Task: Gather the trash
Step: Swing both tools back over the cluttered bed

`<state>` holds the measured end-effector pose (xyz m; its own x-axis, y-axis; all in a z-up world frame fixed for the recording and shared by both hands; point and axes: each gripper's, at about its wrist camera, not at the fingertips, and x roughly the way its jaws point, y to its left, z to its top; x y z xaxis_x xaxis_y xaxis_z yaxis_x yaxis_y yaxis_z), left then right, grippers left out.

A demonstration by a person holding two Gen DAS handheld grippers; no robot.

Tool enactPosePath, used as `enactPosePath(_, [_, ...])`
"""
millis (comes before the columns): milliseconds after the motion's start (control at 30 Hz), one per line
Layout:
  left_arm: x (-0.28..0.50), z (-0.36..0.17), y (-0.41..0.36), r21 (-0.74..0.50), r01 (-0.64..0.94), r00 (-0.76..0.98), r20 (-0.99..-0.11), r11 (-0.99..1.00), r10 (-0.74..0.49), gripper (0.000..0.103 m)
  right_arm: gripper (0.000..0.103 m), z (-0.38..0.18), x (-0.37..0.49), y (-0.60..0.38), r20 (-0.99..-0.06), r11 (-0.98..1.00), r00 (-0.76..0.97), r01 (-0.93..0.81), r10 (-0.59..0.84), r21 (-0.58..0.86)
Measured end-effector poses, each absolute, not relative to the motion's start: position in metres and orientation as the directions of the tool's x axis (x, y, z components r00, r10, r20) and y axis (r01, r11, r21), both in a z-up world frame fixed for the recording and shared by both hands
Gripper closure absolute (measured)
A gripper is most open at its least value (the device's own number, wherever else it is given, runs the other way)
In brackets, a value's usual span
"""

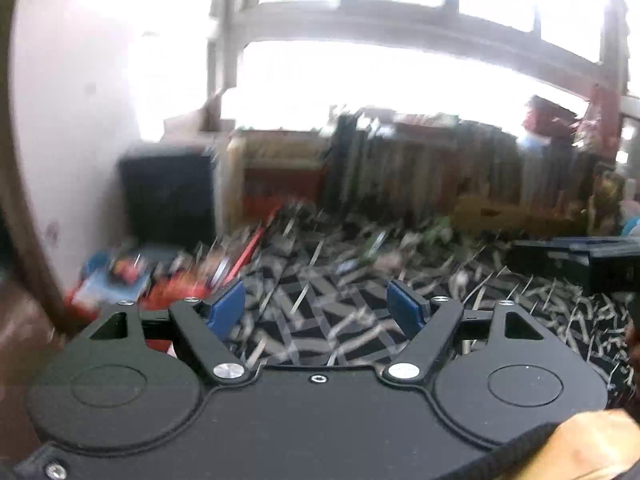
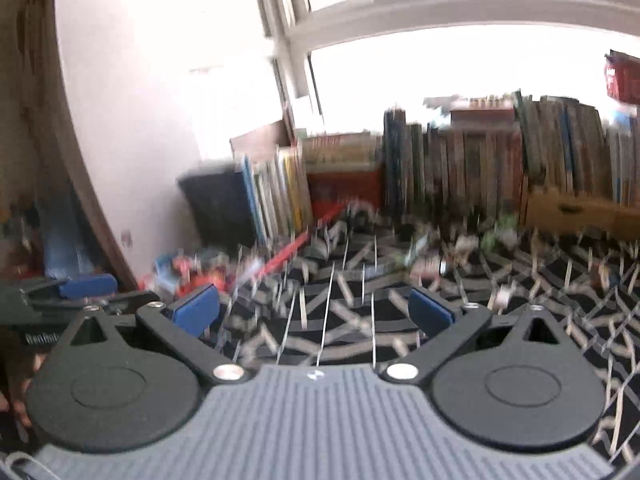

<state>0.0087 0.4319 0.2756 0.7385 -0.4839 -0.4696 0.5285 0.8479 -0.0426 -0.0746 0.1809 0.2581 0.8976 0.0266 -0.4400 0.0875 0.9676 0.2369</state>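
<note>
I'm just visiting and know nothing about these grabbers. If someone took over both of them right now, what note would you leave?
Left gripper: open, nothing between its blue pads.
Right gripper: open, also empty.
Both point out over the black-and-white patterned cloth.
Trash: small scraps and wrappers lie scattered on the far part of the cloth, before the row of books. The pictures are blurred, so I cannot name single pieces.
Done: nothing visibly picked up.
Left: gather all the scraps. No bin shows for certain; the black box by the wall might be one.
</note>
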Motion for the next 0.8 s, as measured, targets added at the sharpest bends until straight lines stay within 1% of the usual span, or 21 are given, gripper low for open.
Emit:
enactPosePath(100, [0.023, 0.308, 0.404, -0.028, 0.568, 0.742, -0.416, 0.823, -0.526, 0.027, 0.0, 0.292, -0.064, 0.151, -0.384, 0.957, 0.923, 0.082, 0.033, 0.279])
enactPosePath(167, [0.036, 0.333, 0.385, -0.031, 0.597, 0.74, -0.365, 0.801, -0.565, 0.027, 0.0, 0.315, -0.055, 0.129, -0.34, 0.954, 0.94, 0.077, 0.028, 0.29])
enactPosePath(267, [0.058, 0.371, 0.359, -0.041, 0.626, 0.741, -0.278, 0.779, -0.611, 0.027, 0.0, 0.351, -0.038, 0.094, -0.264, 0.963, 0.964, 0.091, -0.021, 0.254])
enactPosePath(333, [0.072, 0.4, 0.342, -0.044, 0.628, 0.759, -0.185, 0.777, -0.624, 0.027, 0.0, 0.377, -0.027, 0.072, -0.212, 0.97, 0.976, 0.105, -0.057, 0.219])
enactPosePath(400, [0.084, 0.425, 0.321, -0.024, 0.609, 0.786, -0.114, 0.793, -0.607, 0.026, 0.0, 0.397, -0.016, 0.051, -0.17, 0.976, 0.981, 0.12, -0.09, 0.179])
enactPosePath(467, [0.095, 0.434, 0.298, 0.014, 0.599, 0.8, -0.07, 0.801, -0.596, 0.023, 0.0, 0.406, -0.008, 0.034, -0.146, 0.98, 0.981, 0.148, -0.129, 0.13])
enactPosePath(533, [0.108, 0.43, 0.278, 0.015, 0.6, 0.798, -0.071, 0.8, -0.598, 0.021, 0.0, 0.401, 0.004, 0.019, -0.154, 0.978, 0.972, 0.19, -0.175, 0.087])
enactPosePath(600, [0.126, 0.412, 0.256, 0.004, 0.614, 0.784, -0.123, 0.789, -0.609, 0.021, 0.0, 0.381, 0.018, 0.007, -0.202, 0.971, 0.956, 0.23, -0.213, 0.067])
enactPosePath(733, [0.159, 0.343, 0.212, 0.028, 0.622, 0.768, -0.213, 0.782, -0.603, 0.021, 0.0, 0.313, 0.049, -0.013, -0.346, 0.956, 0.899, 0.292, -0.268, 0.018])
enactPosePath(800, [0.178, 0.299, 0.192, 0.036, 0.629, 0.751, -0.284, 0.777, -0.596, 0.021, 0.0, 0.27, 0.063, -0.024, -0.429, 0.952, 0.86, 0.306, -0.275, 0.004])
